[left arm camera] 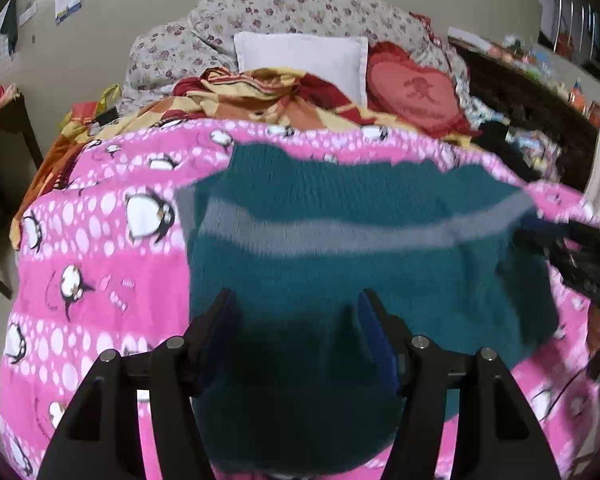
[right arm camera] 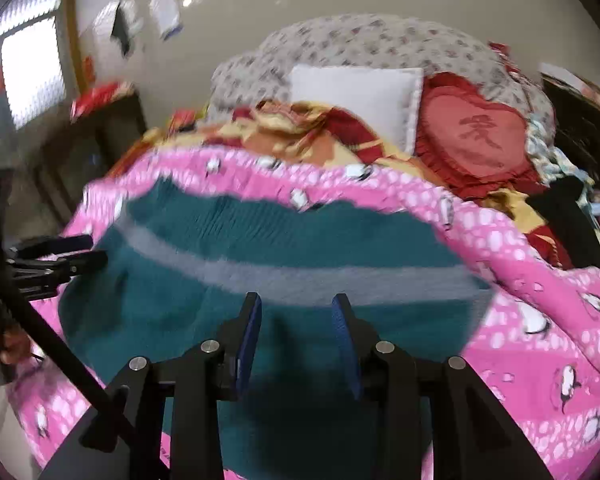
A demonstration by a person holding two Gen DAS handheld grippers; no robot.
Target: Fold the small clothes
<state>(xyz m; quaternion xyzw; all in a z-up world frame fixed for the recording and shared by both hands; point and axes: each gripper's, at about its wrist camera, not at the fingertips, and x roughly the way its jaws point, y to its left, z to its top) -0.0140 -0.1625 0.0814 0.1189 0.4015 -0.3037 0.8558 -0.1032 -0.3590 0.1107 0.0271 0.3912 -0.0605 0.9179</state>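
Observation:
A teal knitted sweater (left arm camera: 340, 264) with a grey stripe lies spread flat on a pink penguin blanket (left arm camera: 100, 272). My left gripper (left arm camera: 298, 308) hovers over the sweater's near part, jaws apart, with nothing pinched between the blue pads (left arm camera: 374, 320). In the right wrist view the same sweater (right arm camera: 260, 240) fills the middle. My right gripper (right arm camera: 297, 312) stands open above the sweater just below the grey stripe, its pads clear of the knit. The left gripper (right arm camera: 60, 256) shows at the sweater's left edge, and the right gripper (left arm camera: 560, 248) shows at its right edge.
Behind the blanket lie a crumpled red and yellow sheet (left arm camera: 260, 96), a white pillow (left arm camera: 300, 56), a red heart cushion (left arm camera: 416, 92) and a floral quilt (left arm camera: 300, 8). A dark cluttered shelf (left arm camera: 540, 100) runs along the right. A dark table (right arm camera: 100, 140) stands at the left by a window.

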